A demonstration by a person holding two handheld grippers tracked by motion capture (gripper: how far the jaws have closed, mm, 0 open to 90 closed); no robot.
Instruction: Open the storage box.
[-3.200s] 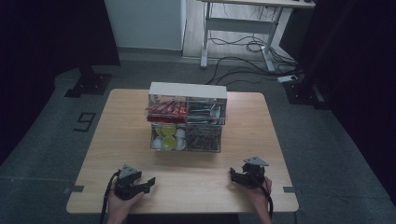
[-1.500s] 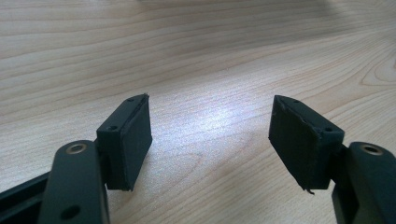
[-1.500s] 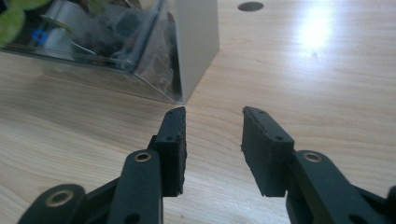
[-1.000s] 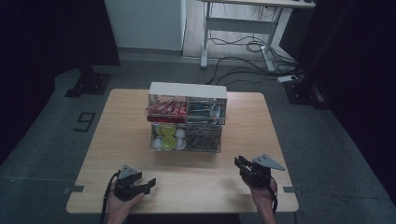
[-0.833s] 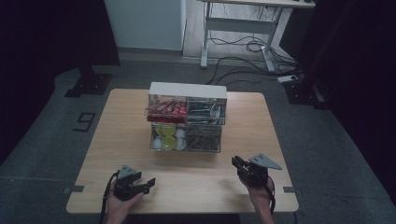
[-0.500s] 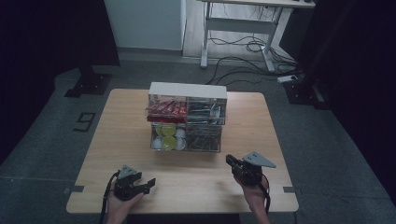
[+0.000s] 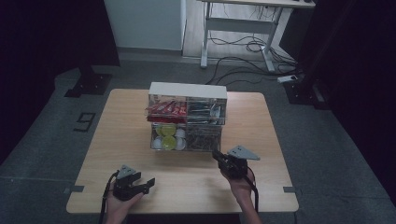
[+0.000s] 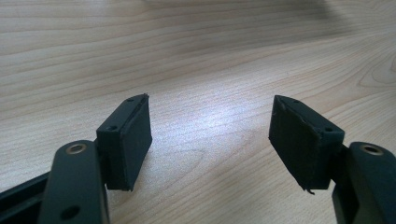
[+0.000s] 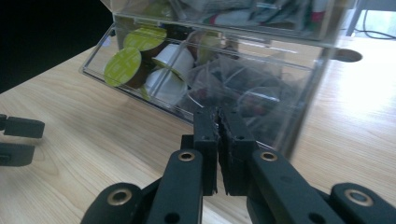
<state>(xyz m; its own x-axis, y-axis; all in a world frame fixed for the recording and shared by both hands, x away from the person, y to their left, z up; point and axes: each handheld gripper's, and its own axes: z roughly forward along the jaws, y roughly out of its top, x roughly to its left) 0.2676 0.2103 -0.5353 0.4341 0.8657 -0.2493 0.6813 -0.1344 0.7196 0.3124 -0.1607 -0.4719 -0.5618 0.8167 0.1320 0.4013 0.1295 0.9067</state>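
A clear plastic organizer (image 7: 187, 121) with a white top stands at the middle of the wooden table (image 7: 121, 140). Its lower left compartment holds green-lidded and white capsules (image 9: 148, 62), and its upper left holds red packets (image 7: 165, 108). My right gripper (image 9: 218, 115) is shut, with its tips just in front of the organizer's lower right compartment (image 9: 261, 100). From above, the right gripper (image 7: 217, 156) sits at the organizer's front right corner. My left gripper (image 8: 210, 135) is open over bare wood, and in the high view the left gripper (image 7: 147, 183) rests near the table's front left.
The upper right compartment (image 7: 205, 109) holds dark and pale sachets. The table's front edge (image 7: 187, 209) is close behind both hands. A desk frame and cables (image 7: 243, 44) stand on the floor beyond the table. My left gripper's fingers (image 9: 18, 128) show at the right gripper view's left edge.
My right gripper has moved left and forward from the table's front right up to the organizer's lower right front. The left gripper has stayed in place.
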